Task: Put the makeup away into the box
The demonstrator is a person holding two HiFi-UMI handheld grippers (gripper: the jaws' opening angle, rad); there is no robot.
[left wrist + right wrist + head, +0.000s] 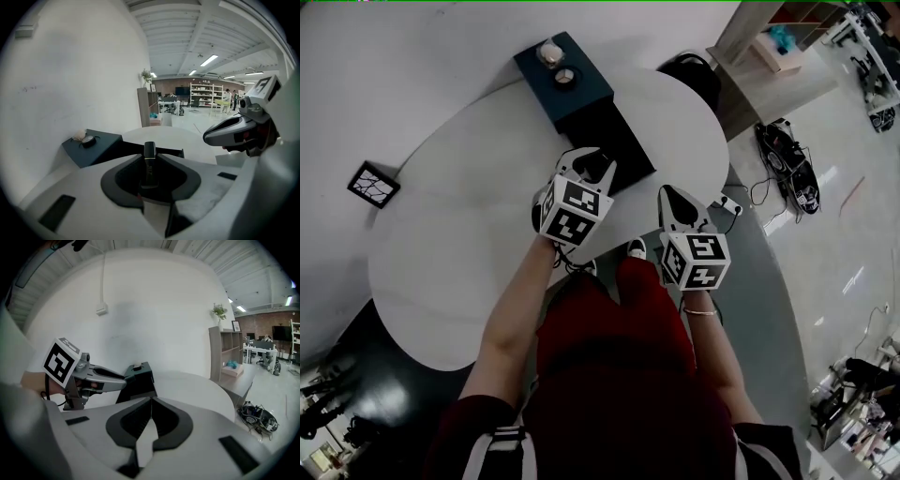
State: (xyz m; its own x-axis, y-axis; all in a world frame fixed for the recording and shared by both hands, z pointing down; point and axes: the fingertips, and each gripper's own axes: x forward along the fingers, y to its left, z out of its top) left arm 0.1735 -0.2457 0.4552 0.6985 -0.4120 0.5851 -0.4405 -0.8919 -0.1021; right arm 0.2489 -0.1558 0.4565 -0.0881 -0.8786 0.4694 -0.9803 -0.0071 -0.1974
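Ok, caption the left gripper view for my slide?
Left claw clamped on a slim black makeup tube, dark box ahead on the white table.

White wall (154, 301), glossy pale floor (830, 220), rounded white table (459, 234), wooden shelf unit (219, 352), ceiling strip lights (209, 60)

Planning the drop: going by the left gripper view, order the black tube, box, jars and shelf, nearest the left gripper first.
1. Black tube, held in the jaws.
2. Box, just ahead.
3. Jars, farther back, left.
4. Shelf, past the table.
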